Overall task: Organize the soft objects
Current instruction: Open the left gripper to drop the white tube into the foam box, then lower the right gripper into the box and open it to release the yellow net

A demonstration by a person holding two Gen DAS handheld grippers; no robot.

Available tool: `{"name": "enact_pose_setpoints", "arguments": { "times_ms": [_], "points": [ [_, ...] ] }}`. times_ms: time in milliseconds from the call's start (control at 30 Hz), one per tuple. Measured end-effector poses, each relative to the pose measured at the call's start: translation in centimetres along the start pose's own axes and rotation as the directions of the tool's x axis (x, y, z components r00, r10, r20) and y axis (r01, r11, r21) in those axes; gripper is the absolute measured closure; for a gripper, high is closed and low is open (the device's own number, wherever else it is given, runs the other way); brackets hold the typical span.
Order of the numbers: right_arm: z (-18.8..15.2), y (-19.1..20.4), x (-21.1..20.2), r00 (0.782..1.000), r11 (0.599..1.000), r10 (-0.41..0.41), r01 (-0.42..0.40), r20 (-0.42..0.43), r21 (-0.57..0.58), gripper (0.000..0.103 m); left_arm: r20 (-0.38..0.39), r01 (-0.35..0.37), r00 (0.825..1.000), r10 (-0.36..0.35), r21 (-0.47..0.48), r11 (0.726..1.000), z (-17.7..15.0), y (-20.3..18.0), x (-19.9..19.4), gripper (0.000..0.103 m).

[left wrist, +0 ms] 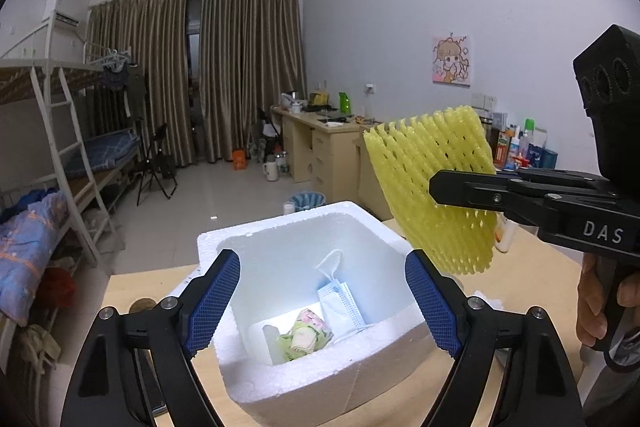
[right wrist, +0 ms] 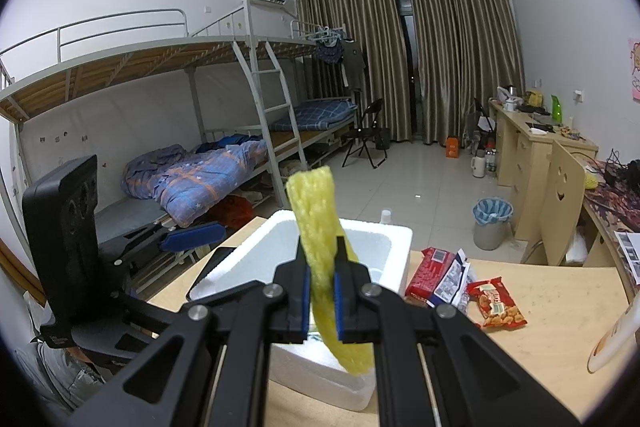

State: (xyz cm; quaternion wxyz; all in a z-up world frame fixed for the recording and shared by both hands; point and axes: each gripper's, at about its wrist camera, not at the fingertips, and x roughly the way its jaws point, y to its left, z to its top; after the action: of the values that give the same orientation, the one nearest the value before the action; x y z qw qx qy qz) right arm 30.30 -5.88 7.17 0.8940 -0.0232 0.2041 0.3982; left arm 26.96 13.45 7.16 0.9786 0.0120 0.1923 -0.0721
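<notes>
Blue-padded fingers of the left gripper [left wrist: 322,303] stand wide apart and grasp nothing, one on each side of a white foam box [left wrist: 304,383] that sits near the left edge of the wooden table [left wrist: 536,259]. Down in the box lie a pale blue face mask [left wrist: 340,303], leaning against the inner wall, and a small floral cloth bundle [left wrist: 306,335] just beside it on the box floor.

Above the right rim of the box, the right gripper [right wrist: 322,291] is clenched on a yellow foam fruit net [right wrist: 324,263]. In the left wrist view the net [left wrist: 436,191] hangs tilted in the air, clear of the box, with the black fingers [left wrist: 472,189] pinching it across its middle. In the right wrist view the net shows edge-on, squeezed flat between the blue pads [right wrist: 306,301], its top end rising above the box and its lower end hanging below the fingers.

Right of the box, on the table, lie a red snack packet [right wrist: 430,269], a white and blue packet [right wrist: 452,281] overlapping it, and an orange peanut packet [right wrist: 496,303] just beside those.
</notes>
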Motion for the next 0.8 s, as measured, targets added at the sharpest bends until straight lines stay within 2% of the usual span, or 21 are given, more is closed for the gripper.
{"name": "enact_pose_setpoints", "arguments": {
  "times_ms": [333,800],
  "points": [
    [0.2,0.8,1.1,1.000,1.000,0.008,-0.008,-0.005,-0.020,0.091,0.054,-0.040,0.998,0.041,-0.014,0.999,-0.1,0.8,-1.8,0.007],
    [0.5,1.2,3.4,0.999,0.999,0.036,-0.037,-0.031,-0.031,0.091,0.051,-0.069,0.996,0.071,-0.034,0.997,-1.2,2.3,-2.4,0.004]
  ]
}}
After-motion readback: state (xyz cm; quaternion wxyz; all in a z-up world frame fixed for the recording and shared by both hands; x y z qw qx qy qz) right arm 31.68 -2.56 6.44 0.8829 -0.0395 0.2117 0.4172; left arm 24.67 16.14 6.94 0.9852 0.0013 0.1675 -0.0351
